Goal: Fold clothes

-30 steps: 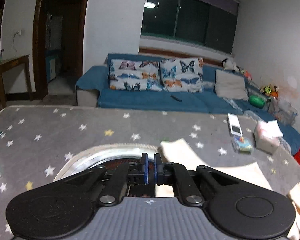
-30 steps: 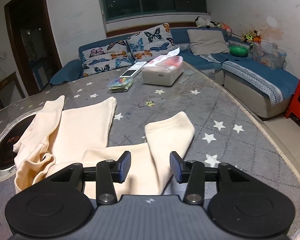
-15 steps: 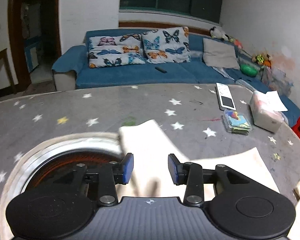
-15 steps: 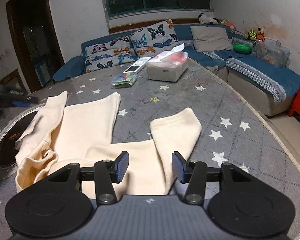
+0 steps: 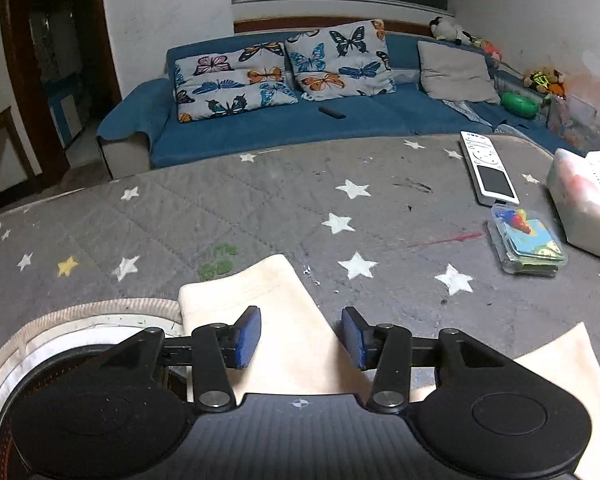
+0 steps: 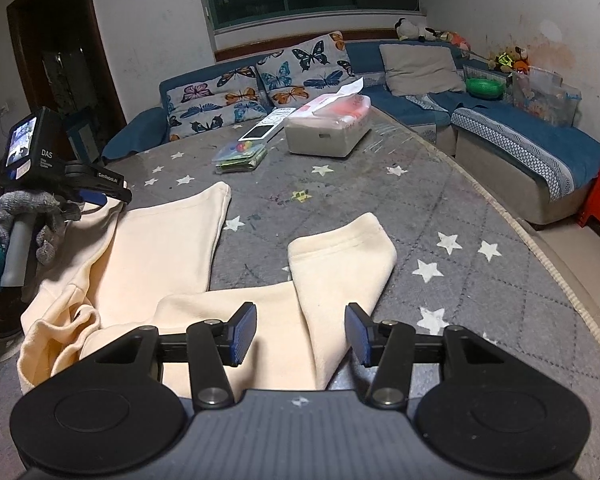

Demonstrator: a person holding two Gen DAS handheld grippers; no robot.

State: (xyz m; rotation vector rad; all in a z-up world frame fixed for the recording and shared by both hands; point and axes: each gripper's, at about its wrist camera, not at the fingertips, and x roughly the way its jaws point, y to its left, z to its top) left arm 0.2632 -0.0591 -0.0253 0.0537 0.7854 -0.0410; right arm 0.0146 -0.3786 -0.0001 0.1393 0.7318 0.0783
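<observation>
Left wrist view: the left gripper (image 5: 301, 336) was opening, jaws empty, over one sleeve cuff (image 5: 244, 292) of the cream sweatshirt (image 5: 556, 364) on the starred table (image 5: 260, 208). Right wrist view: the right gripper (image 6: 300, 334) hung spread above the other sleeve (image 6: 340, 264). Soft, limp, light fleece; cuffs looked the best hold.

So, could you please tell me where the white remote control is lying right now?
The white remote control lies on the grey star-patterned tablecloth at the far right in the left wrist view, just beyond the clear card box and beside the tissue box.
</observation>
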